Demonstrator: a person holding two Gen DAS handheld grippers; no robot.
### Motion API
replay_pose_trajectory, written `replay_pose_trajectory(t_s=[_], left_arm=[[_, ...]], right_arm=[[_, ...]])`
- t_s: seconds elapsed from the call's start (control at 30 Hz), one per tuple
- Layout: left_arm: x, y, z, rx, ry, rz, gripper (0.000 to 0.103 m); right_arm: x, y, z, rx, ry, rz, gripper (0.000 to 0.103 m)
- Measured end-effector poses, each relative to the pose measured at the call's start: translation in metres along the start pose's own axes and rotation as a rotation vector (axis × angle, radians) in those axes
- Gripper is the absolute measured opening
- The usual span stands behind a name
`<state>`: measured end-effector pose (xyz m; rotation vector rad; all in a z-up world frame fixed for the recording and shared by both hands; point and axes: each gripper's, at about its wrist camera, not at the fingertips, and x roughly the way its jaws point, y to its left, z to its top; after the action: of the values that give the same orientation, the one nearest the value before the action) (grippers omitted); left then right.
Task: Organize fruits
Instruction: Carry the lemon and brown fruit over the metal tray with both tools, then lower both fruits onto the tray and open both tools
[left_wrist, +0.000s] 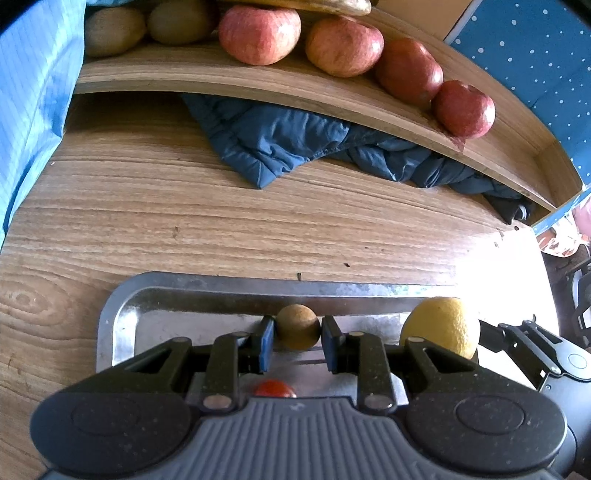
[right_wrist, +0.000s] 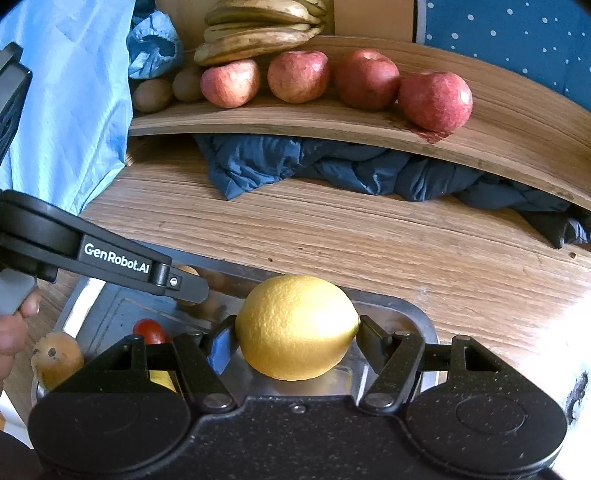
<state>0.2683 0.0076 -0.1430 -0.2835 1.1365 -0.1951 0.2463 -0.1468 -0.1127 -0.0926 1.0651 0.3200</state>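
A metal tray (left_wrist: 122, 306) lies on the wooden table. My left gripper (left_wrist: 297, 338) has its blue pads on either side of a small brown kiwi (left_wrist: 297, 326) in the tray, touching or nearly touching it. My right gripper (right_wrist: 295, 332) is shut on a yellow lemon (right_wrist: 297, 326), which rests on the tray (right_wrist: 410, 314); the lemon also shows in the left wrist view (left_wrist: 443, 325). A red cherry tomato (right_wrist: 149, 331) and a brownish fruit (right_wrist: 57, 356) lie in the tray's left part.
A raised wooden shelf (right_wrist: 295, 122) at the back holds several red apples (right_wrist: 434, 99), two kiwis (right_wrist: 153, 94) and bananas (right_wrist: 258, 33). A dark blue jacket (right_wrist: 314, 166) lies under it. Light blue cloth (right_wrist: 66, 110) hangs at the left.
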Motion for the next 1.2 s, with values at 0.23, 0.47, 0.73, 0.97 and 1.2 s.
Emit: replay_pose_trajectory(t_s=[0.23,0.47,0.73,0.97,1.2], left_arm=[[0.0,-0.001,-0.001,0.0,-0.002,0.001,0.029],[0.0,-0.001,-0.001,0.002,-0.003,-0.001,0.03],[-0.005,-0.002,-0.002,0.006,-0.018,0.008,0.039],[-0.011,-0.002,-0.001,-0.005,-0.032,0.021,0.049],[-0.02,-0.006,-0.003,-0.01,-0.052,0.043,0.072]], right_arm=[[0.0,-0.001,-0.003,0.005,0.002,-0.005,0.07],[-0.001,-0.004,-0.005,0.015,0.008,-0.017,0.07],[-0.001,-0.006,-0.007,0.025,0.014,-0.029,0.07],[-0.005,-0.007,-0.005,0.024,-0.003,-0.028,0.07],[-0.015,-0.01,-0.008,0.031,-0.023,-0.035,0.074]])
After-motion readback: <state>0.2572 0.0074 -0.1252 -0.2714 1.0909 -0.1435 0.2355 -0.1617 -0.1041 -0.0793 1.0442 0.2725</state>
